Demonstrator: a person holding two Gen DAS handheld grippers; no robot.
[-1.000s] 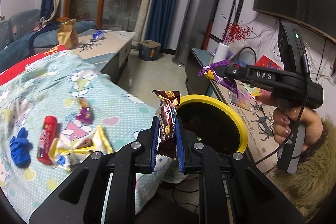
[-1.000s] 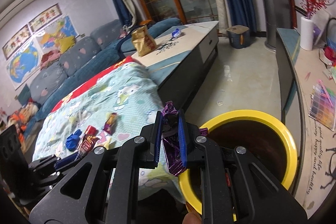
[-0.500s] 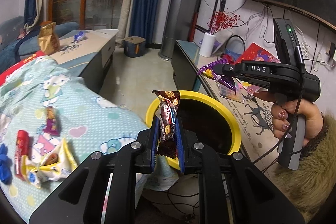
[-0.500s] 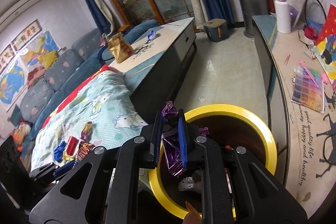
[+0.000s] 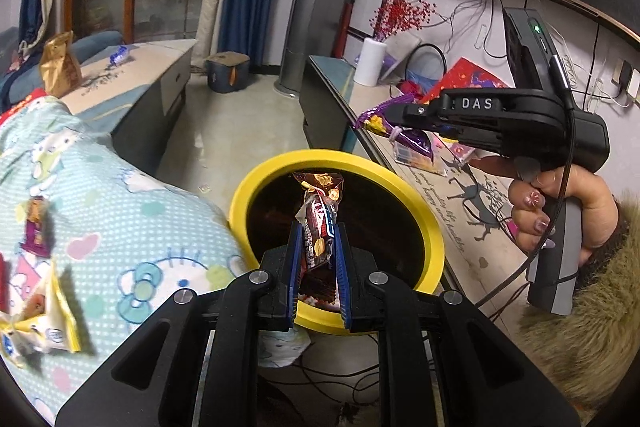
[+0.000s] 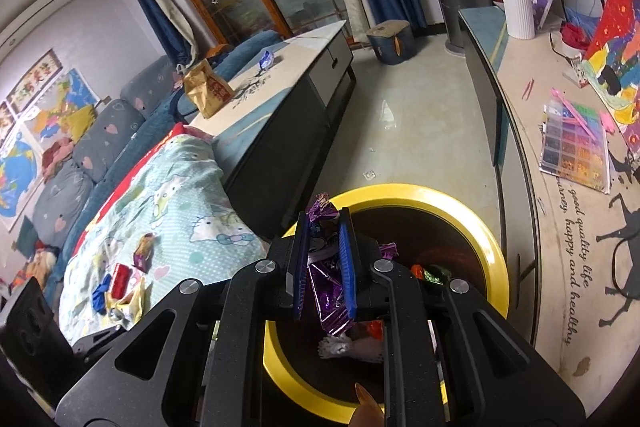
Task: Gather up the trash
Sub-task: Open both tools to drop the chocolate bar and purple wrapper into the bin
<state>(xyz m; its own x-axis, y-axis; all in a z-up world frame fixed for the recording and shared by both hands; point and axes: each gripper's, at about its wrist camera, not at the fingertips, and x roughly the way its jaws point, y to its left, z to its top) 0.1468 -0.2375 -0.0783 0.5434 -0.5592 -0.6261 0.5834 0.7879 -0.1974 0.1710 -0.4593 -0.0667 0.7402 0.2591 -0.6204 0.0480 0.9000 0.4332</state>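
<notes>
The left gripper (image 5: pixel 318 247) had its blue-padded jaws pinched on a dark red snack wrapper (image 5: pixel 320 215), which stood upright at the centre of the left wrist view, over the dark mouth of the yellow-rimmed bin (image 5: pixel 432 227). The right gripper (image 6: pixel 324 251) likewise clamped a crumpled purple wrapper (image 6: pixel 330 291) at the centre of its own view, above the near-left rim of the same bin (image 6: pixel 492 251), with other wrappers lying inside below it. In the left view the right gripper (image 5: pixel 376 119) appeared at the right of the frame, held by a hand (image 5: pixel 560 199), the purple wrapper (image 5: pixel 412 137) hanging from its tip. At the lower left of both views lay a patterned blanket (image 5: pixel 132 227) with more wrappers (image 5: pixel 44 327) on it.
</notes>
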